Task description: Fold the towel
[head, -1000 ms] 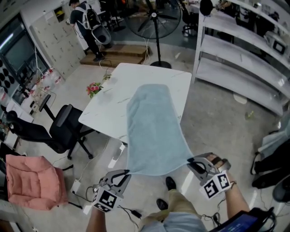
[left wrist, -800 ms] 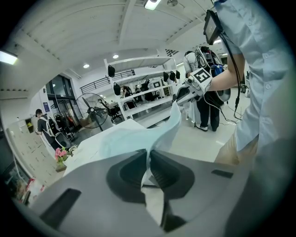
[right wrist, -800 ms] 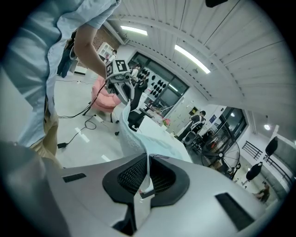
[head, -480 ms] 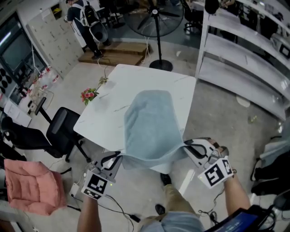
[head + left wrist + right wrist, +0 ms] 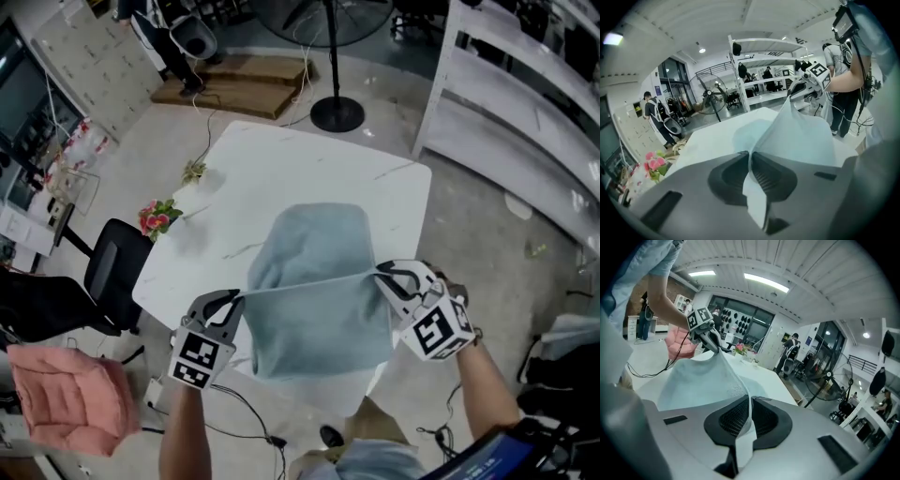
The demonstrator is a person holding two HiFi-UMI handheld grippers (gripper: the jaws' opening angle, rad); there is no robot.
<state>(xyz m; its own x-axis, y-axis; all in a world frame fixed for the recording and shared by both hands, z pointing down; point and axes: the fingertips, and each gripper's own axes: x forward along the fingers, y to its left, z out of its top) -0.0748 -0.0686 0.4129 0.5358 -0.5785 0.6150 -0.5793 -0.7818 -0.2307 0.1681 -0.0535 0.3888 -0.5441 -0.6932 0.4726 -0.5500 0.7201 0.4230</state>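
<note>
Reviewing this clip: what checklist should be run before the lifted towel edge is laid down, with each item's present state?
1. Left gripper jaws shut on a towel corner: ok.
2. Right gripper jaws shut on the other corner: ok.
3. Held edge stretched straight between the grippers: ok.
4. Far end of the towel resting on the table: ok.
5. Lower layer smooth under the raised part: cannot tell.
6. Flowers apart from the towel: ok.

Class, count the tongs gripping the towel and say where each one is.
2. The left tongs pinch the towel's left corner above the table's near left side. The right tongs pinch its right corner near the table's right edge. None looks hidden.
</note>
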